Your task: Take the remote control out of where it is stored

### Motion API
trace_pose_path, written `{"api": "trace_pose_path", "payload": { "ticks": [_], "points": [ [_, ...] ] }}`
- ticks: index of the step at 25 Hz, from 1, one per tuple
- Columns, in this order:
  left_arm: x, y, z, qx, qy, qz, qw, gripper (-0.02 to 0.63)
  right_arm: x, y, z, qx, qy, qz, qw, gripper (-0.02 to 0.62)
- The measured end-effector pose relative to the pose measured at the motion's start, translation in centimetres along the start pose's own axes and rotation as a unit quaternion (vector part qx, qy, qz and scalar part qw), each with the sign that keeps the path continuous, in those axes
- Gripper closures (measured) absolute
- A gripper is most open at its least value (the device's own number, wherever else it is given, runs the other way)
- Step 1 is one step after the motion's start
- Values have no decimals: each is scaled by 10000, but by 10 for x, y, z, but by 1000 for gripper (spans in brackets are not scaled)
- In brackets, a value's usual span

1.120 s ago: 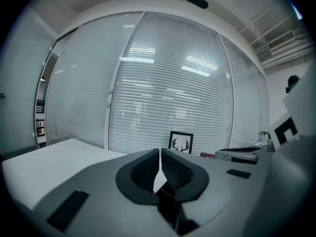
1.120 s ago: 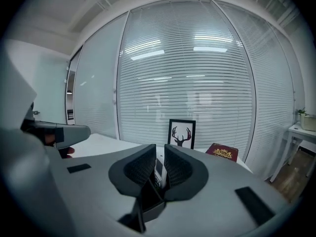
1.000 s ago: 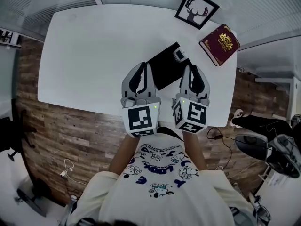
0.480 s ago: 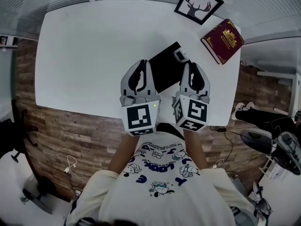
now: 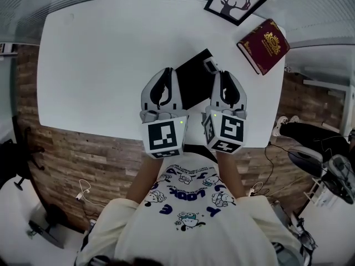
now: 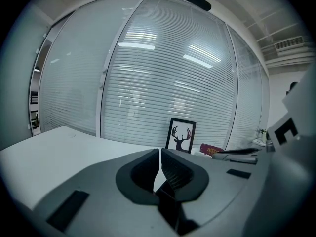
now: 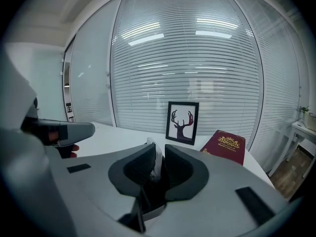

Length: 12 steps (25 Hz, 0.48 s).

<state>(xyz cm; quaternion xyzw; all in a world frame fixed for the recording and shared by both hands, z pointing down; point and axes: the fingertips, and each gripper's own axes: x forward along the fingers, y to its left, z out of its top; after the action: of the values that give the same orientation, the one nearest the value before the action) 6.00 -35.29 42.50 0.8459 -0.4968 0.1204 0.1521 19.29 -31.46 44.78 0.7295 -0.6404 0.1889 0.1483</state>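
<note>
Two grippers: held side by side above the near edge of the white table [image 5: 100, 54]; their marker cubes cover the hands that hold them.
Left gripper [image 6: 160, 154]: jaws pressed together to a hairline slit, with nothing between them.
Right gripper [image 7: 160, 153]: jaws a narrow gap apart and clamped on nothing; a pale sliver shows through the gap.
Remote control [image 5: 211, 65]: only a small grey-and-white end shows, sticking out at the far corner of the black case [image 5: 191, 85], just beyond the right gripper's tips. Whether the tips touch it cannot be told.
Black case: lies flat on the table between the two grippers, which cover its near end; pouch or box, not clear.
Framed deer picture [image 5: 234, 1]: stands at the table's far edge, its top cut off in the head view.
Red book [image 5: 263, 46]: lies near the table's right edge; it has a gold crest, and the print is too small to read.
</note>
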Motion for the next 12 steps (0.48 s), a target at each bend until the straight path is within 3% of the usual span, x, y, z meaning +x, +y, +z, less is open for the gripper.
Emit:
{"api": "trace_pose_path", "payload": {
  "ticks": [4,6,12],
  "points": [
    [7,1,-2,-18,47,-3,10000,578,5,3,2,6,49,95,9999,533],
    [10,2,-2,-32,64,2,10000,578,9,6,2,37,89,178,9998,470],
    [17,5,-6,-58,128,21,9999,578,19,7,-3,21,214,269,9994,466]
  ]
}}
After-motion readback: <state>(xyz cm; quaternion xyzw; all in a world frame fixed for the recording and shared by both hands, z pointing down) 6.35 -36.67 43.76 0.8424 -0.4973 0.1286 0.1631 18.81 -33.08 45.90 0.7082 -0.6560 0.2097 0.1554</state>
